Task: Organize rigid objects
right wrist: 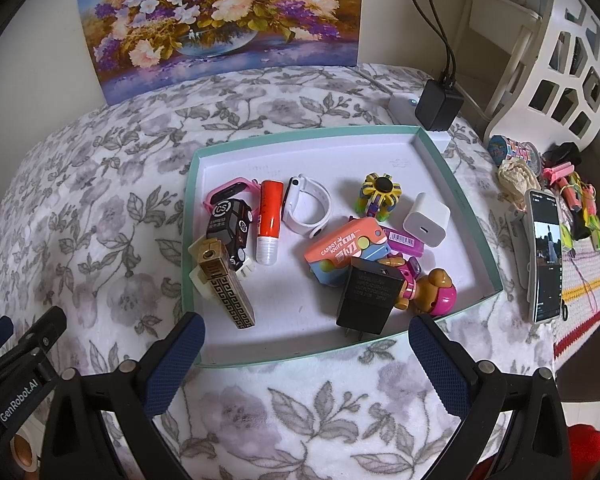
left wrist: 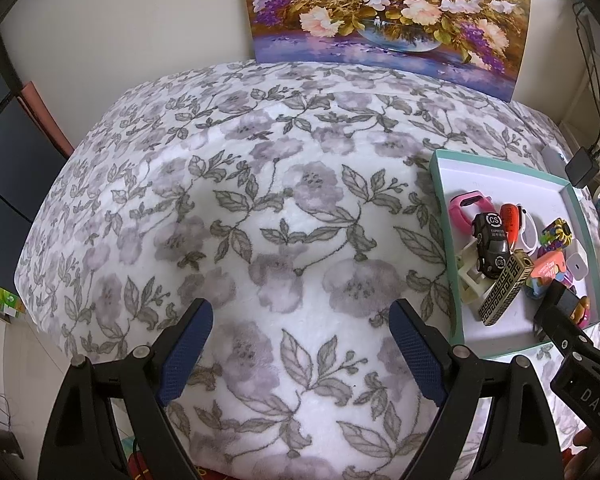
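A: Where are the small objects?

B: They lie together in a shallow tray (right wrist: 456,196) with a green rim, on the flowered blanket (right wrist: 100,216). I see a black toy car (right wrist: 230,222), a gold patterned lighter (right wrist: 228,292), an orange glue stick (right wrist: 269,220), a white watch (right wrist: 306,206), a white charger (right wrist: 426,219), an orange carrot knife (right wrist: 346,246), a black plug adapter (right wrist: 369,298) and a bear figure (right wrist: 436,290).

A: And the tongs?

B: The right gripper (right wrist: 306,364) is over the near edge of the tray. Its jaws stand wide apart and hold nothing; the adapter is just beyond them. The left gripper (left wrist: 300,356) is also wide open and empty, over bare blanket, and the tray is to its right side.

A: What is around?

B: A flower painting (right wrist: 228,20) leans at the back. A phone (right wrist: 546,256) lies right of the tray.
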